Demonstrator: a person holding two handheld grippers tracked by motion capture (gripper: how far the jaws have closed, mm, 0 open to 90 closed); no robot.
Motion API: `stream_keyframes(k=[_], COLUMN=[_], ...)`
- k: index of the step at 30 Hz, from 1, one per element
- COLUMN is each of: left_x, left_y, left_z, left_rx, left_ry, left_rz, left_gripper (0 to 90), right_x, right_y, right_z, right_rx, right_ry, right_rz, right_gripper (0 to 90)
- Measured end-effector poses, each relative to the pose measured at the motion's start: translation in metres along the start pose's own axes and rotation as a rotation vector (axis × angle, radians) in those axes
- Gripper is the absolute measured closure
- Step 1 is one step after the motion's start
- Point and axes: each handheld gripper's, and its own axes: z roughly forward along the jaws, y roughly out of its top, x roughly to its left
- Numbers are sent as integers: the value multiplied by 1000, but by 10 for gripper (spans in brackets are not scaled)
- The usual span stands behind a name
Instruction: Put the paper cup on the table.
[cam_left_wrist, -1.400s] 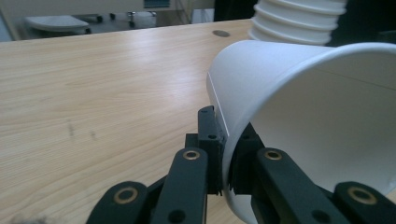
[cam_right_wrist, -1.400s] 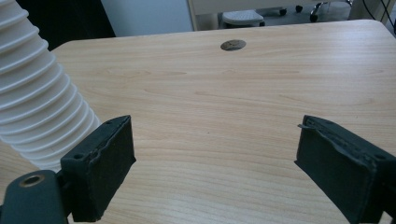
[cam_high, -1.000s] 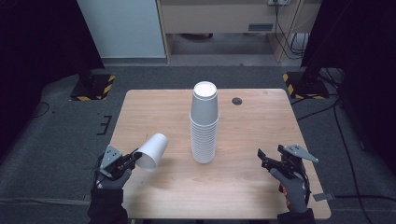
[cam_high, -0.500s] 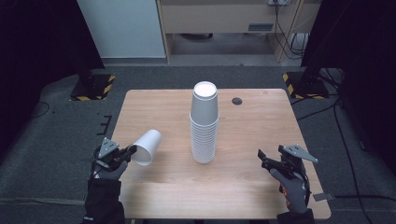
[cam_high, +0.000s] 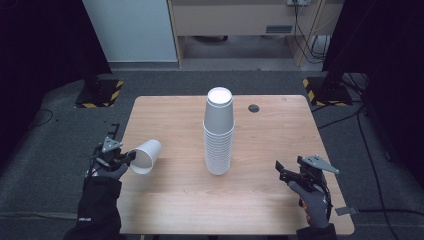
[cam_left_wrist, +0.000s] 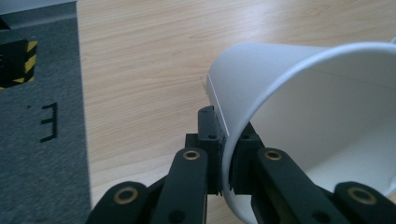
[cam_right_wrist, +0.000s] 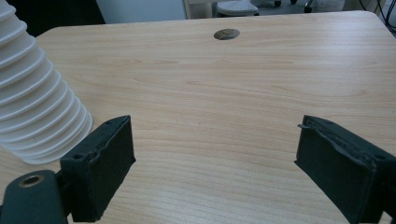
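Note:
A tall stack of white paper cups (cam_high: 219, 132) stands upside down in the middle of the wooden table (cam_high: 180, 115); its ribbed rims (cam_right_wrist: 32, 112) show at the left of the right gripper view. My left gripper (cam_high: 127, 159) at the table's left edge is shut on the rim of a single white cup (cam_high: 146, 156), which lies tilted with its mouth toward the gripper. In the left gripper view the jaws pinch the cup's wall (cam_left_wrist: 289, 107) at its rim. My right gripper (cam_high: 283, 172) hovers near the front right of the table, open, with nothing between its pads (cam_right_wrist: 100, 172).
A small dark round hole (cam_high: 254, 107) sits in the tabletop behind the stack, right of centre. Grey carpet surrounds the table, with yellow-black striped bases (cam_high: 97, 93) at the back left and back right. Bare wood lies between the stack and the right gripper.
My left gripper has carried the single cup leftward and a little up, from over the table toward its left edge. The right gripper has not moved.

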Motion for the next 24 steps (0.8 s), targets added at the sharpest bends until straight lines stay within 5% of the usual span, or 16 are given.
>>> stream_keyframes(k=[12, 24], left_x=[12, 12], left_y=[27, 37], left_z=[-1, 5], left_rx=[211, 439], left_ry=[14, 0], left_rz=[62, 111], left_gripper=[850, 850], right_x=[-1, -1], right_y=[0, 0], right_z=[0, 1], right_rx=[-1, 1], right_ry=[-3, -2], right_rz=[0, 2], right_gripper=[113, 113])
